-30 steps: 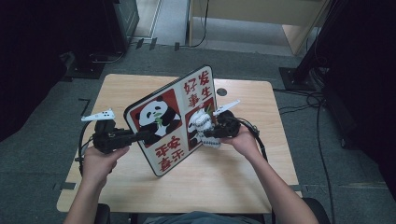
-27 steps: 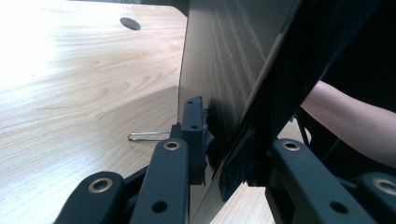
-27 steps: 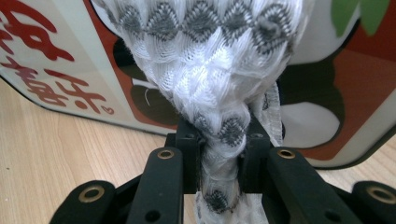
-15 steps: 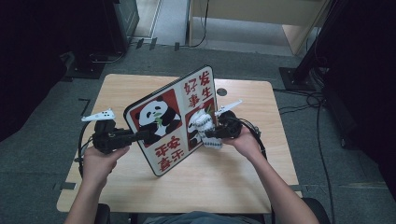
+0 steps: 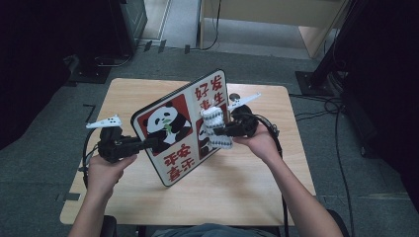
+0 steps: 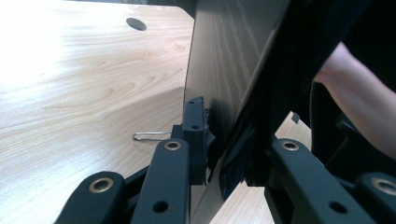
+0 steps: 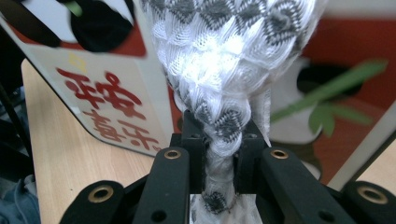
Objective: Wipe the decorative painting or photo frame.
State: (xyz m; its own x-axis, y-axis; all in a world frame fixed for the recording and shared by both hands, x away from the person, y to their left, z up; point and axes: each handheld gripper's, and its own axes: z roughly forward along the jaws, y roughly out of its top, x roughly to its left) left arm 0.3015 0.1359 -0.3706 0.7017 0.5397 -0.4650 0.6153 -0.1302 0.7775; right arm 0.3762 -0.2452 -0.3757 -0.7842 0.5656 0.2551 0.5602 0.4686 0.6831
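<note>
Two jaws pinch the cloth [image 7: 224, 84] between them.

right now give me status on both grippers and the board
Left gripper shut on panda board edge, held tilted above table. Right gripper shut on white cloth, pressed to board face. Nothing in the way.

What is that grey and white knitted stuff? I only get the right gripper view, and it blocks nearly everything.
Observer: A cloth, pressed against the printed face of a panda board.
Operator: Is the board lying flat?
Observer: No, it stands tilted on its lower edge on the wooden table.
Operator: What keeps it up?
Observer: The left gripper is clamped on its side edge.
</note>
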